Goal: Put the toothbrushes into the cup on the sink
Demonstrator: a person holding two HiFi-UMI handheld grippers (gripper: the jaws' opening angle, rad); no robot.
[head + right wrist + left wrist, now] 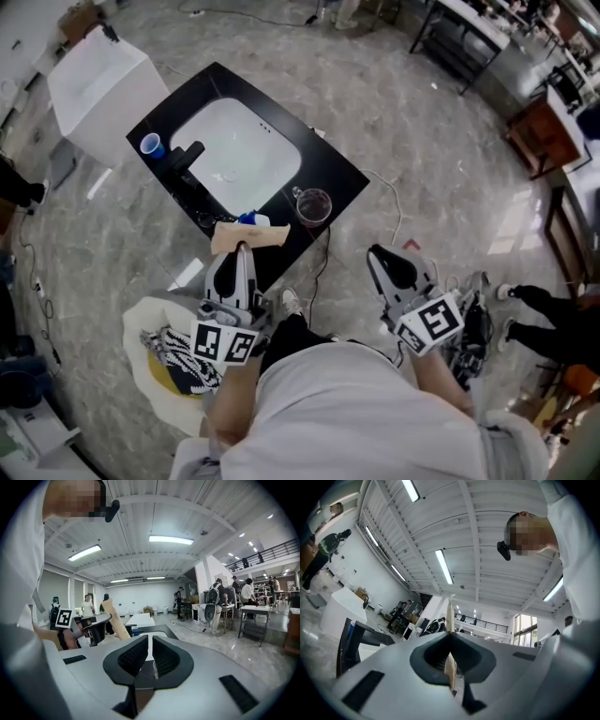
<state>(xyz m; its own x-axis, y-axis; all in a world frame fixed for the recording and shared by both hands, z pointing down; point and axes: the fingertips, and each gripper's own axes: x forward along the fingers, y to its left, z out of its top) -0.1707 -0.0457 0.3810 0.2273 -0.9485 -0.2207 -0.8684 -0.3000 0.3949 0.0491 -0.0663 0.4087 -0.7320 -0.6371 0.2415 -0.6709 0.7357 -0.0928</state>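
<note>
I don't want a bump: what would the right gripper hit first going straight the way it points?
Most likely the near edge of the black counter, close to the clear glass standing there, with the white basin just beyond. How far off the right gripper is, I can't tell.

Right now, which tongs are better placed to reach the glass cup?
Left. The left tongs are shut on the tan pack at the edge of the black counter, near the glass cup. The right tongs are empty, over the floor.
</note>
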